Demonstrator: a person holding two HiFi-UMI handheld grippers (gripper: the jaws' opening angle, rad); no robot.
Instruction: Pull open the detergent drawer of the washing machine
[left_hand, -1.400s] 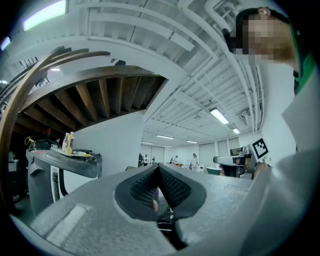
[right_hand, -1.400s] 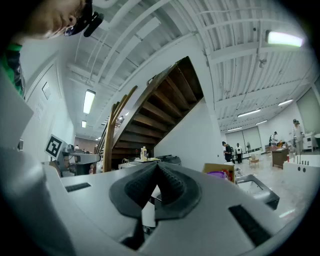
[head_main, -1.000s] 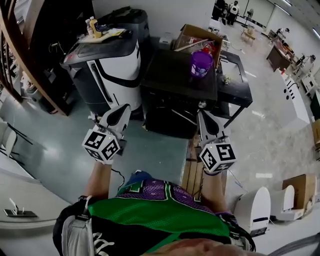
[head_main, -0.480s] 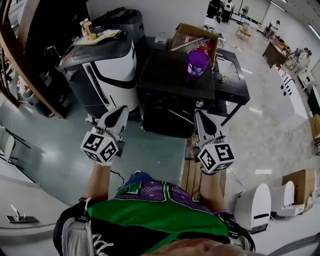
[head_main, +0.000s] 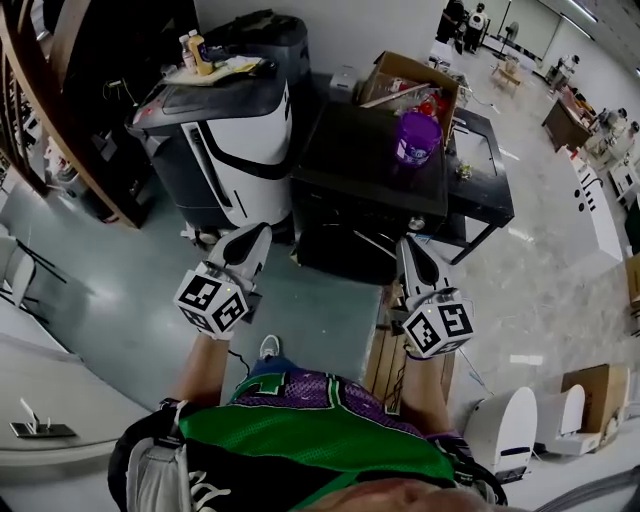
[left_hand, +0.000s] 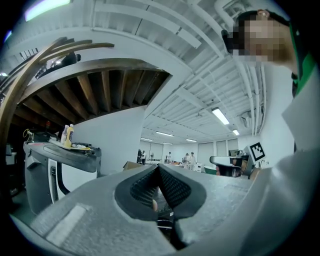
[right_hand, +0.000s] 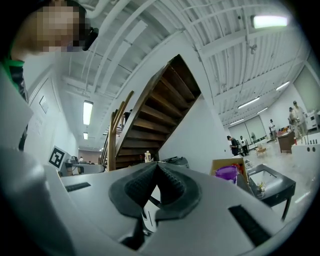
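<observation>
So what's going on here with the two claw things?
A person holds a claw in each hand, the left claw and the right claw, both shut and empty, pointed toward a black machine with a purple tub on top. Neither claw touches it; no drawer has been pulled open yet.

Black boxy washing machine (head_main: 360, 170), upright (drawer indistinct)
</observation>
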